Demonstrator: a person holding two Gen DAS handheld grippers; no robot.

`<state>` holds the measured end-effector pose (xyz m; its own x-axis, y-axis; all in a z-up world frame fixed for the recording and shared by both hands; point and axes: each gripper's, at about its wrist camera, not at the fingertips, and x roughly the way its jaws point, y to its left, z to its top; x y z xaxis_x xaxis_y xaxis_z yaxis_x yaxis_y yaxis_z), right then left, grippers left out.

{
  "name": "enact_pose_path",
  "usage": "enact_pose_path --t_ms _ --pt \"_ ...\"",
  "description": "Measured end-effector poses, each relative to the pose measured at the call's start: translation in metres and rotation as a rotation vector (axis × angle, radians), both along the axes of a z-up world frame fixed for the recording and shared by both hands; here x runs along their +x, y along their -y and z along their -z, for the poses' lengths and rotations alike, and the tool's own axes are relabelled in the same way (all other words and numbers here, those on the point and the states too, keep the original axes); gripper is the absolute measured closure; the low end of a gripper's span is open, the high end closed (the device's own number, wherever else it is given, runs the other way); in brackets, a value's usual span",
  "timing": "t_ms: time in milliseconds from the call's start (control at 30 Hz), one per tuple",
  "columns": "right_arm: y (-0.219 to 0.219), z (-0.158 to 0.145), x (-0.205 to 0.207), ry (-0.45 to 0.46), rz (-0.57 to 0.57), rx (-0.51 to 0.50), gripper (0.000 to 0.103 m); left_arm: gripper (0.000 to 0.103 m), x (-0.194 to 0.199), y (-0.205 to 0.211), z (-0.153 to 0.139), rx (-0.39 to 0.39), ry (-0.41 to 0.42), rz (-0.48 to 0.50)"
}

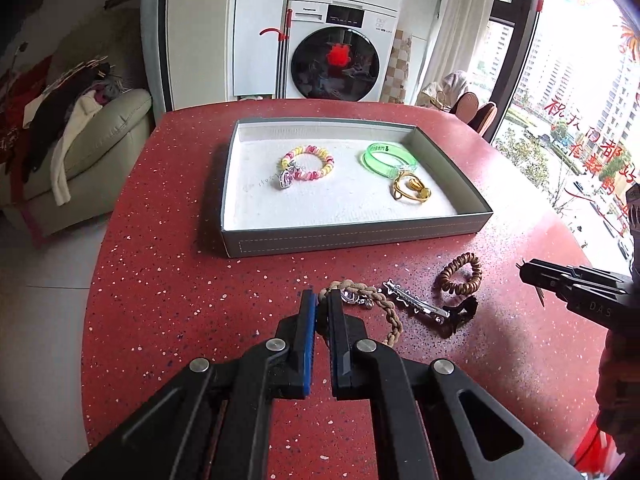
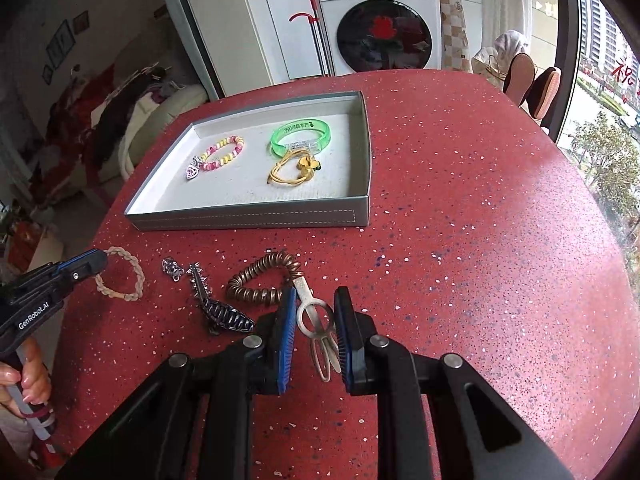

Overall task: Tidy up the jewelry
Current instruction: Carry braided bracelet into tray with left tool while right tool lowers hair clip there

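Left wrist view
- Left gripper (image 1: 322,304): jaws pinched on the near end of the braided bracelet (image 1: 384,312), down near the red table (image 1: 160,280).
- Braided bracelet: loop trails right of the pads and runs back behind the right finger; whether it touches the table I cannot tell.
- Tray (image 1: 352,236): grey, white-lined, at mid-table; its near wall faces the gripper across a bare strip of tabletop.
- In tray: pink-yellow bracelet (image 1: 308,166) on the left, green bangle (image 1: 390,158) on the right, gold bracelet (image 1: 410,190) just before the bangle.
- Open room: bare lining between the two groups and along the tray's near side.
- Loose items: silver clip (image 1: 412,304) just right of the braid; coil tie (image 1: 462,274) beyond it.
- Right gripper (image 1: 524,274): enters from the right edge, tips clear of the coil tie.
- Table edge: curves away on the left, floor below.

Right wrist view
- Right gripper (image 2: 316,312): jaws closed on a pale hair clip (image 2: 316,320), which sits between the pads and points toward the camera.
- Coil tie (image 2: 260,280): just beyond the left finger.
- Black claw clip (image 2: 228,316): left of the gripper, on the table.
- Open room: the table right of the tray is bare as far as its curved edge.
- Hand (image 2: 28,380): at the lower left, holding the left gripper's handle.
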<state>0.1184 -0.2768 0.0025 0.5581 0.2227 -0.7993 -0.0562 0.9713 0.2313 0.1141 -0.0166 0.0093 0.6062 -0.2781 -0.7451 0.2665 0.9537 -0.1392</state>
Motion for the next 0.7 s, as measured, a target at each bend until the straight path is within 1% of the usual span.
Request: enact_pose_path --t_ms 133,233,400,567,700 --pt "-0.003 -0.013 0.007 0.029 -0.007 0.02 0.082 0.079 0.005 0.001 -0.018 -0.018 0.033 0.011" --pt "-0.006 -0.023 0.018 0.052 -0.015 0.011 0.082 0.079 0.014 0.002 -0.03 -0.018 0.06 0.015" --pt "-0.012 -0.034 0.045 0.072 -0.026 0.022 0.082 0.079 0.04 0.006 -0.044 -0.013 0.084 0.024" --pt "-0.016 -0.033 0.076 0.065 -0.034 0.034 0.082 0.079 0.072 0.011 -0.053 -0.015 0.092 0.027" --pt "-0.02 -0.025 0.102 0.046 -0.035 0.028 0.082 0.079 0.1 0.017 -0.051 0.015 0.086 0.017"
